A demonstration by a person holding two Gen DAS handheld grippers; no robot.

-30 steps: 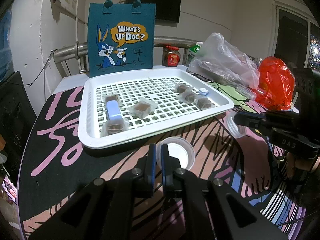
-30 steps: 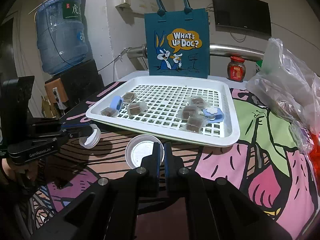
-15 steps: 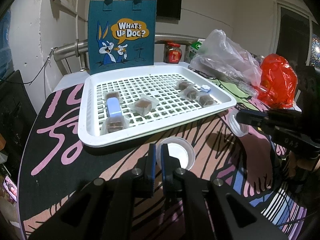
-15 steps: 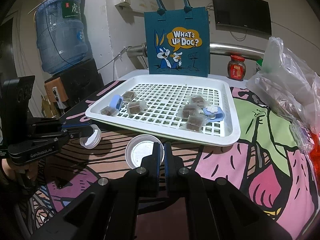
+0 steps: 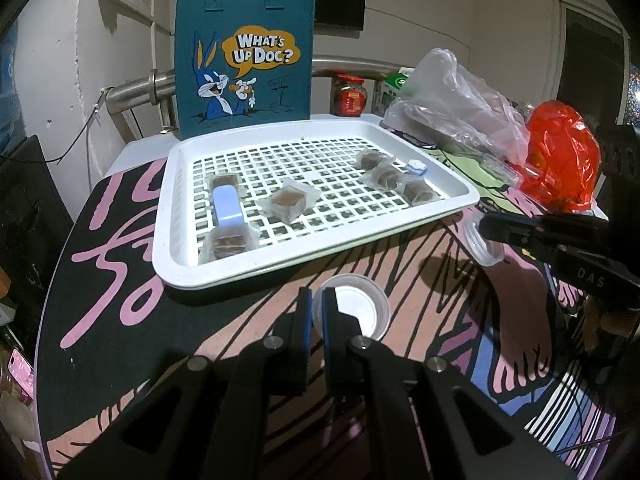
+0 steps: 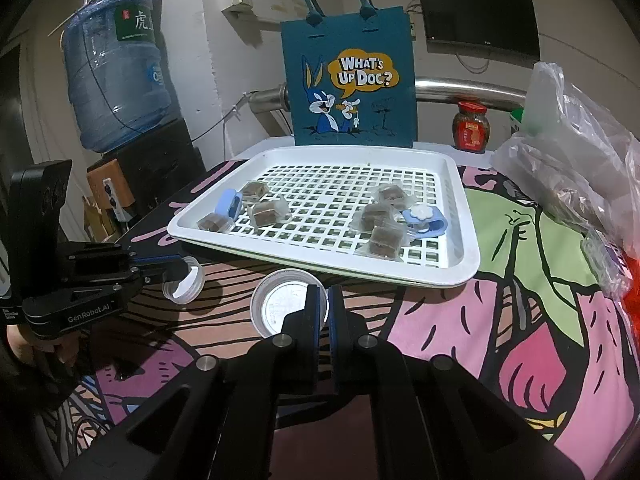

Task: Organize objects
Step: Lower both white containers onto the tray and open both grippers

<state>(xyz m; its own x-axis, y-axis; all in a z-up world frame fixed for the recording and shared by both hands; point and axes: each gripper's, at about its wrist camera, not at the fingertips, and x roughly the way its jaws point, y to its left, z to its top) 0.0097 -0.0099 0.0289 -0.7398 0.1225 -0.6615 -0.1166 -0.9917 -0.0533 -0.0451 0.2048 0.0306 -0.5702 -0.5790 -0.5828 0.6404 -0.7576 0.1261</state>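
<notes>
Two cups held, nothing yet sorted into them.

Each tongs is clamped on the rim of a small clear cup: left tongs (image 5: 316,312) on its cup (image 5: 354,312), right tongs (image 6: 328,312) on its cup (image 6: 286,308), both cups low over the tabletop (image 5: 120,320) just short of the tray (image 5: 176,248). Beyond the tips, six wrapped sweets (image 5: 290,200) and two blue clips (image 5: 226,208) lie loose on the tray, so I judge the sorting hardly begun.

Left tool (image 5: 316,308) clamped on clear cup (image 5: 352,306) rim beside white tray (image 5: 168,248).
</notes>
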